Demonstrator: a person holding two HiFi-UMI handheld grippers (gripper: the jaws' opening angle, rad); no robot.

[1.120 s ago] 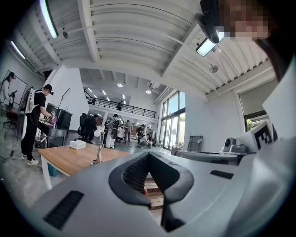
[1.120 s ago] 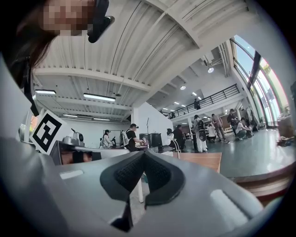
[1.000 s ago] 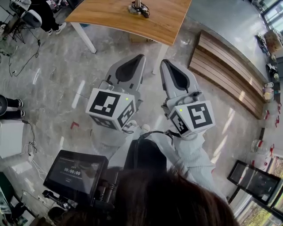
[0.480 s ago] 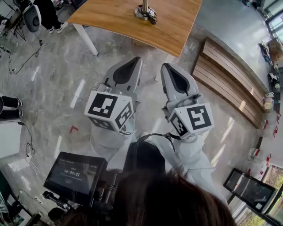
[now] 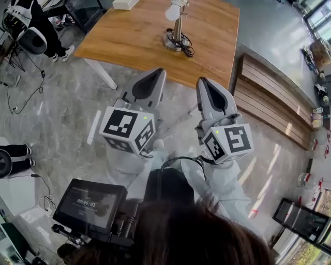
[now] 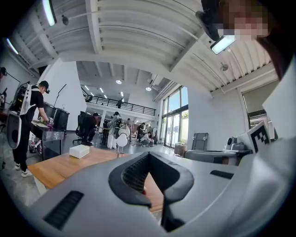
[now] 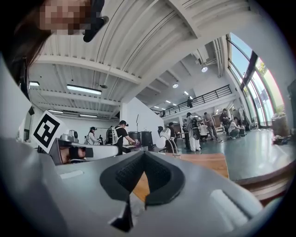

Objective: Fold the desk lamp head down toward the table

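Observation:
The desk lamp (image 5: 177, 31) stands upright on the wooden table (image 5: 129, 44), with a white head (image 5: 172, 11), a metal stem and a round base with a black cord. The left gripper view shows the lamp (image 6: 122, 140) far off beyond the jaws, and the right gripper view shows the lamp (image 7: 165, 135) too. My left gripper (image 5: 154, 73) and right gripper (image 5: 202, 82) are both shut and empty. They point level at the table's near edge, short of the lamp, with the floor below them.
A white box (image 5: 125, 4) lies at the table's far left. A wooden bench (image 5: 269, 98) runs along the right. A screen on a stand (image 5: 90, 204) sits low at the left. People stand at the far left (image 5: 31, 31), and cables lie on the floor.
Both grippers have travelled forward together toward the table. The table and lamp now sit much lower and closer in the head view. The jaws stayed shut.

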